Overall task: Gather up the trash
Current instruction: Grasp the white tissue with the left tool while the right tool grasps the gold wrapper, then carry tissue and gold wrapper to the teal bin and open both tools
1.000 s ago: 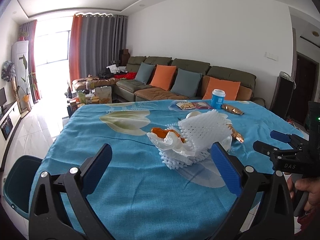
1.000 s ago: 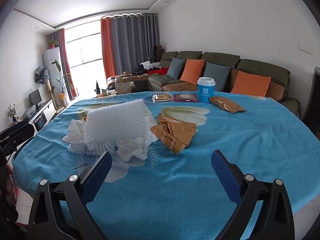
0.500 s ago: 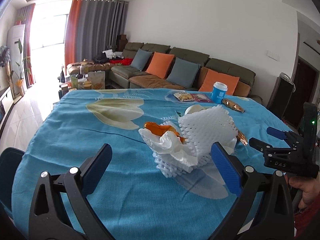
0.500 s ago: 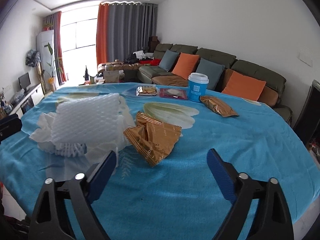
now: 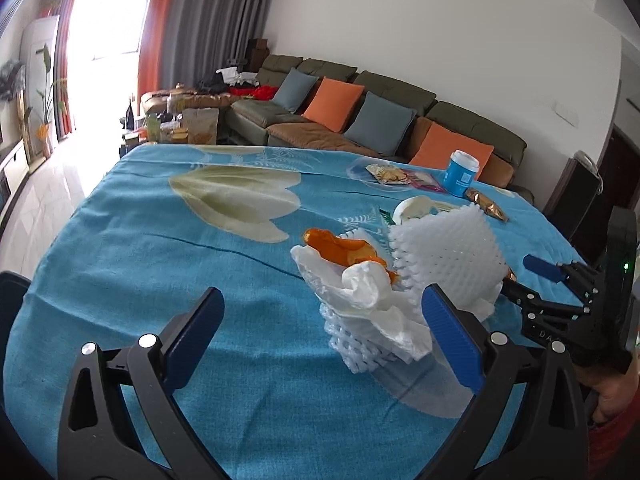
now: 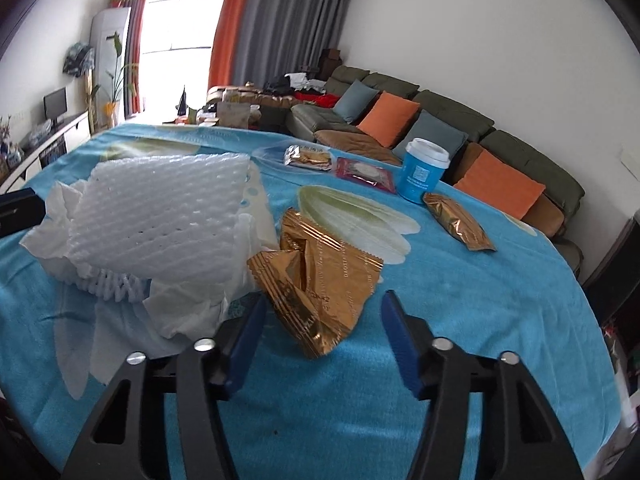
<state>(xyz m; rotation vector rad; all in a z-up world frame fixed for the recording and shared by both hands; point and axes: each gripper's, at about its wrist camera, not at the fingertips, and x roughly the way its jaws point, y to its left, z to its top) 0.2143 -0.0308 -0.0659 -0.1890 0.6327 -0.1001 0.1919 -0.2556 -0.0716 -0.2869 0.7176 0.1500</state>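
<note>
right gripper (image 6: 322,334) | narrowed, advanced to gold wrapper (image 6: 316,276) | left gripper (image 5: 320,336) nearer pile

both wrist views low over table (image 5: 120,240), sharing foam net (image 6: 160,208).

Shiny crinkled gold foil on the wrapper (image 6: 320,280), catching the light; beside it white foam netting (image 6: 160,216), soft and dimpled, over limp matt tissue paper (image 6: 188,308). Woven matt cloth covers the table (image 6: 480,300). Gripper pads (image 6: 400,344) look ribbed, matt blue.
</note>
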